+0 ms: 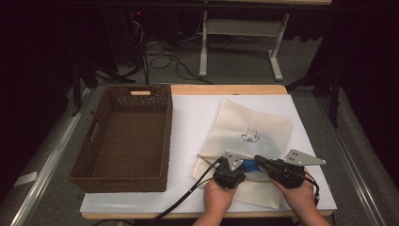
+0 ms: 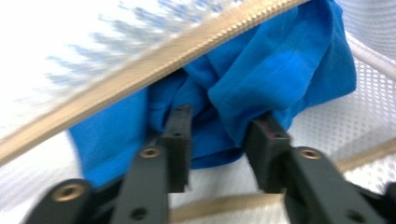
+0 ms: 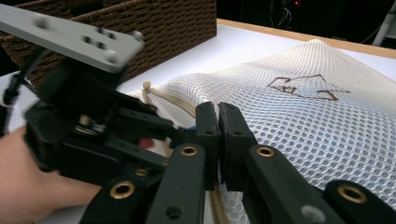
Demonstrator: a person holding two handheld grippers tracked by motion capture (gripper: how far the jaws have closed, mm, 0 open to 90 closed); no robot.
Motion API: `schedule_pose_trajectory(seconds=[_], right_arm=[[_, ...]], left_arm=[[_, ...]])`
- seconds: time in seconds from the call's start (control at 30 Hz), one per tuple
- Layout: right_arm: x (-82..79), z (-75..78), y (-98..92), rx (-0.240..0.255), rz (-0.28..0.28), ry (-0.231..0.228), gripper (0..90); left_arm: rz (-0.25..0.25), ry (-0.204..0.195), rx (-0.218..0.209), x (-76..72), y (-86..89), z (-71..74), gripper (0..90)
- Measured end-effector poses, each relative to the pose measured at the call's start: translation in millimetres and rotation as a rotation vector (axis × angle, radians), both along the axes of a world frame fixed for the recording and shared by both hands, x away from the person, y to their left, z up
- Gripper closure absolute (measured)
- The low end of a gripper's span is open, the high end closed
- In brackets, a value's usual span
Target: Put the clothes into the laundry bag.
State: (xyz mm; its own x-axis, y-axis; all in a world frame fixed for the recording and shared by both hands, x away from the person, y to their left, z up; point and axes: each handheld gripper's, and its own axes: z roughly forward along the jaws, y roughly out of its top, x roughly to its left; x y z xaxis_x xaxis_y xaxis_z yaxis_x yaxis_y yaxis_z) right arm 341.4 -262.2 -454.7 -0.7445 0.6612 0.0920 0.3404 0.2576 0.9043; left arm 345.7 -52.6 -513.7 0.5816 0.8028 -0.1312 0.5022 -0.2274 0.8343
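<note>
Item: cream mesh laundry bag (image 1: 256, 136), zippered, printed with a small dark emblem (image 1: 250, 135). It lay flat on the white table cover (image 1: 193, 117), right of the brown wicker basket (image 1: 127, 139). Its zip mouth faced the person, with both grippers at that near edge.

Contents: blue garment (image 2: 275, 65), bunched in the bag's mouth beneath the tan zipper (image 2: 154, 63), with part of it bulging out past the zip.

Left gripper (image 2: 219, 135): jaws stood partly apart, straddling a fold of the blue cloth. The pads did not appear to press on it, so it counted as open around the garment, not gripping.

Right gripper (image 3: 218, 140): jaws were together at the bag's edge by the zipper. The mesh seemed pinched between them, though the pinch point itself was hidden.

Step in hand, as judged: working the blue garment through the bag's mouth. To do it well, the right gripper would need to hold the mesh edge firmly and lift it slightly to keep the opening wide. The left should close on a thick fold of cloth alone. The risk would be snagging mesh or zipper teeth.

Pose: both forearms entered from the near edge, hands close together, with the left hand (image 1: 219, 195) low over the bag's mouth. The left gripper pointed forward and down into the opening; the right lay nearly level, angled toward the left one.
</note>
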Motion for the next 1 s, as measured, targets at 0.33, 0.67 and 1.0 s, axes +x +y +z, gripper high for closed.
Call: schedule_pose_trajectory(seconds=[0.33,0.67,1.0], right_arm=[[-1.5,0.9,2.0,-0.003,0.0,-0.005,88.5],[-4.4,1.1,0.5,0.001,-0.001,-0.003,88.5],[-10.1,-0.8,2.1,-0.027,0.002,0.002,88.5]], left_arm=[[0.01,-0.014,-0.015,-23.5,44.5,6.6,53.5],[-0.008,-0.048,0.015,-41.8,87.3,24.9,48.4],[-0.042,-0.101,0.011,-41.8,88.1,16.0,44.2]])
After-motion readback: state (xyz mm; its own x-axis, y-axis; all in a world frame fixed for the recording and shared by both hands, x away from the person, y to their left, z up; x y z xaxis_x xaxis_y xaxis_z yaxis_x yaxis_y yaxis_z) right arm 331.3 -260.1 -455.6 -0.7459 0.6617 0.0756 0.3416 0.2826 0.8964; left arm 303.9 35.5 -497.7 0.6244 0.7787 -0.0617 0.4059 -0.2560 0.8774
